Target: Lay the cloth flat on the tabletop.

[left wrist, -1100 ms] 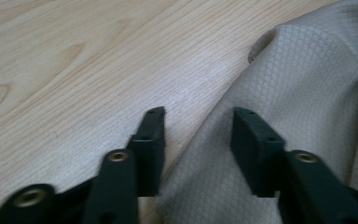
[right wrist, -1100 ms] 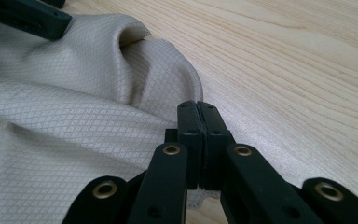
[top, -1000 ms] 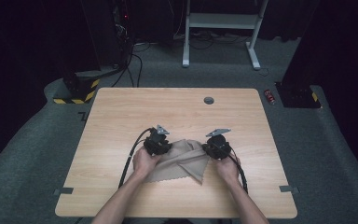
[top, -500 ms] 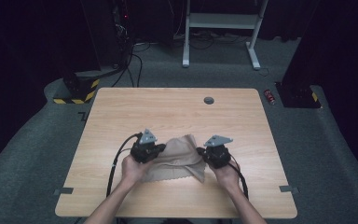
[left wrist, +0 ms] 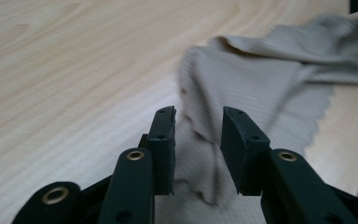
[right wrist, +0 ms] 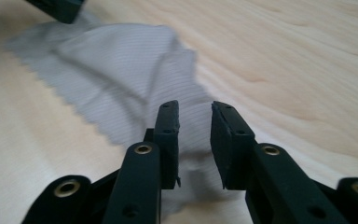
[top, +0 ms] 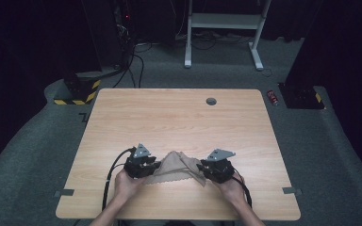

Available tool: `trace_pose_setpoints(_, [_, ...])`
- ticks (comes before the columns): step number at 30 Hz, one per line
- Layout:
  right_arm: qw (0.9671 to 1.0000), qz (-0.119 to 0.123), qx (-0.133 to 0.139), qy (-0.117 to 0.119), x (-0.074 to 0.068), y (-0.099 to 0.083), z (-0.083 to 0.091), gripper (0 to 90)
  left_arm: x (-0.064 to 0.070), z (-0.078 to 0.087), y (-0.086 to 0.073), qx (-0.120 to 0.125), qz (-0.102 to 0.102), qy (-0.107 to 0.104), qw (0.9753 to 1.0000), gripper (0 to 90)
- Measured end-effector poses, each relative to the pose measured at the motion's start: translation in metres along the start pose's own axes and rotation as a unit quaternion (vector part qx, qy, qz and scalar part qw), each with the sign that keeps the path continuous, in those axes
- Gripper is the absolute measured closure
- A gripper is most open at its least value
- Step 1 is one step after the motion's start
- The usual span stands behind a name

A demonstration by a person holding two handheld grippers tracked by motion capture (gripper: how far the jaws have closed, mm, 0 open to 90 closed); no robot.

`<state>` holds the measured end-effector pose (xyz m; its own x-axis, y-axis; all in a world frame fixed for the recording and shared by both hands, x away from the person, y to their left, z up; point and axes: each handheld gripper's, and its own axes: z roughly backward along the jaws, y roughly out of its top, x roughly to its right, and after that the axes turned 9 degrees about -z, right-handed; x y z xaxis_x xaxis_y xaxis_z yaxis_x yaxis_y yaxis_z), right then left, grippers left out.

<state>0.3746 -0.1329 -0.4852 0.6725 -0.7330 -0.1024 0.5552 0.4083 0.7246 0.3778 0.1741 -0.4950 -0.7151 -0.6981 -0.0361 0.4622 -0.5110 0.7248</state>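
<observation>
Beige cloth (top: pixel 176 168): crumpled, lying near the desk's (top: pixel 169 117) front edge, between both grippers. Left gripper (left wrist: pixel 197 140) and right gripper (right wrist: pixel 194 135): jaws part-open, straddling opposite cloth ends, gripping nothing.

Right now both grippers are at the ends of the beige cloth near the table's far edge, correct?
Not quite: the left gripper, right gripper and beige cloth sit near the table's near edge, by the person, as the high view shows.

Cloth (top: pixel 176 167): beige, finely ribbed weave. Worktop (top: pixel 169 117): pale wood grain. Left gripper (left wrist: pixel 198 140) and right gripper (right wrist: pixel 195 135): black.
</observation>
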Motion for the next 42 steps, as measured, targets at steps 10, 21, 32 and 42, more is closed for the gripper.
trace_pose_setpoints(10, [0.9969, -0.050, -0.061, -0.005, 0.016, -0.009, -0.024, 74.0, 0.005, -0.029, 0.013, -0.033, 0.009, -0.010, 0.9994, 57.4])
trace_pose_setpoints(21, [0.9995, -0.021, -0.015, -0.020, 0.017, -0.009, -0.005, 89.1, 0.005, -0.025, 0.017, -0.022, 0.002, -0.003, 0.9997, 57.0])
trace_pose_setpoints(32, [0.9977, -0.059, -0.033, 0.001, 0.023, -0.001, -0.021, 71.3, 0.004, -0.043, 0.018, -0.033, 0.013, -0.016, 0.9993, 62.1])
trace_pose_setpoints(42, [0.9987, -0.036, -0.035, -0.006, 0.020, 0.005, -0.029, 89.5, 0.010, -0.043, 0.036, -0.034, -0.035, -0.018, 0.9987, 89.3])
